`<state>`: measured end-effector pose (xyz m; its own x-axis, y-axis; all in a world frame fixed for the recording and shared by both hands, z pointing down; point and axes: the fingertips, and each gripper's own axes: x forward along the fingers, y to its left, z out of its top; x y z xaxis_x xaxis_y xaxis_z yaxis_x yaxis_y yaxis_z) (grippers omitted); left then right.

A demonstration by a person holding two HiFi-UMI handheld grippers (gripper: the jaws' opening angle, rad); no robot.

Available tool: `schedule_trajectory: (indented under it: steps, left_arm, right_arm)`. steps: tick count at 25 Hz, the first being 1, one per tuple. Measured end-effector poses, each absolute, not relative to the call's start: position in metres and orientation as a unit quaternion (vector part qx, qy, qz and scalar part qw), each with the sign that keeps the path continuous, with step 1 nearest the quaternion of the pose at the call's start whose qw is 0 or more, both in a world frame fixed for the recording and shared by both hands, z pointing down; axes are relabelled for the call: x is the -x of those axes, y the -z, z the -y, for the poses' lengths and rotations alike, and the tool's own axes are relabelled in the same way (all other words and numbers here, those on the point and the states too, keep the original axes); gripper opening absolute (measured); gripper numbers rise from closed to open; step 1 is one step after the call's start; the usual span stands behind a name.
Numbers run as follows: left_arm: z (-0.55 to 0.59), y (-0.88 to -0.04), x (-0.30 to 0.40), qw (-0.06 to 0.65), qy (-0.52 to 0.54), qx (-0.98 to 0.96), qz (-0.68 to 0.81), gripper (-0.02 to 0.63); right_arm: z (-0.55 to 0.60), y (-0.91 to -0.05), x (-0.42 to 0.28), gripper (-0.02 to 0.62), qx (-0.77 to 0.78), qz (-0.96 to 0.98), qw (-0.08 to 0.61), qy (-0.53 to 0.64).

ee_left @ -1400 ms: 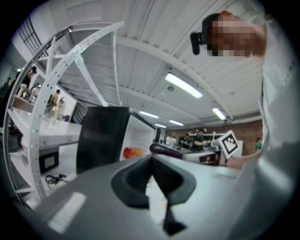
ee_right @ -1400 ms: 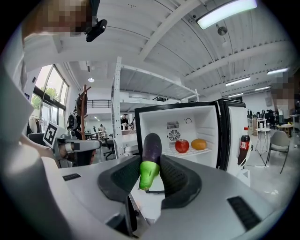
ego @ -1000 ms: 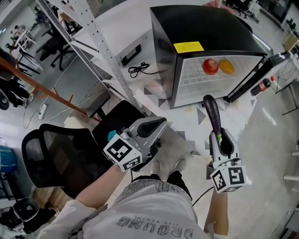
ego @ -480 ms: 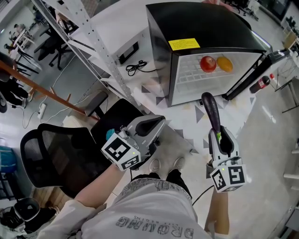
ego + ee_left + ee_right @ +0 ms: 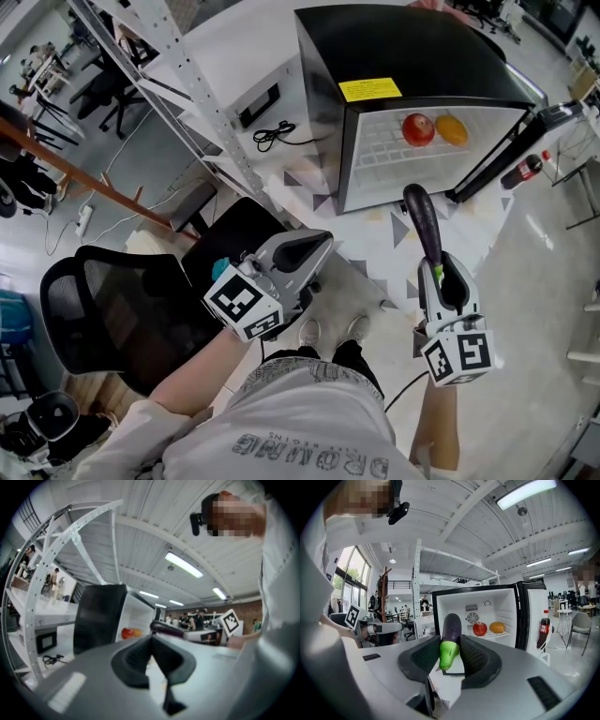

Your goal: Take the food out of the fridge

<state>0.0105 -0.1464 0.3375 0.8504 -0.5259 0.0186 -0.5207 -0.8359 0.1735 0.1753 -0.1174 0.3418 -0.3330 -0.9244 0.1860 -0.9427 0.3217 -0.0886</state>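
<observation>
Eggplant (image 5: 424, 225) already out, just before the open fridge (image 5: 412, 56).

Head view: right claw (image 5: 439, 274) pinches the eggplant's near end. Left claw (image 5: 317, 246) sits farther from the fridge, pressed together and empty. Apple (image 5: 418, 128) and orange (image 5: 451, 128) lie side by side on the fridge shelf.

Left gripper view: pads meet with nothing between them, fridge ahead.

Right gripper view: pads clamp the green stem end (image 5: 448, 656), and the purple body juts toward the fridge.

Judgement: the glossy skin is probably slippery and the flesh firm. An end grip may let it pivot, so mid-body would be steadier. The round fruit will roll, so take it across the widest part.
</observation>
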Motion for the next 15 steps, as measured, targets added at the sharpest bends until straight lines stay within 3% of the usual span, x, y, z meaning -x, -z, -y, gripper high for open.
schedule_trajectory:
  steps: [15]
  left_arm:
    - [0.1482,-0.3362,-0.0082,0.088,0.017,-0.957,0.276,0.005]
  right_arm:
    - [0.1206,-0.3405,-0.1711,0.121,-0.572,0.814,0.05,-0.09]
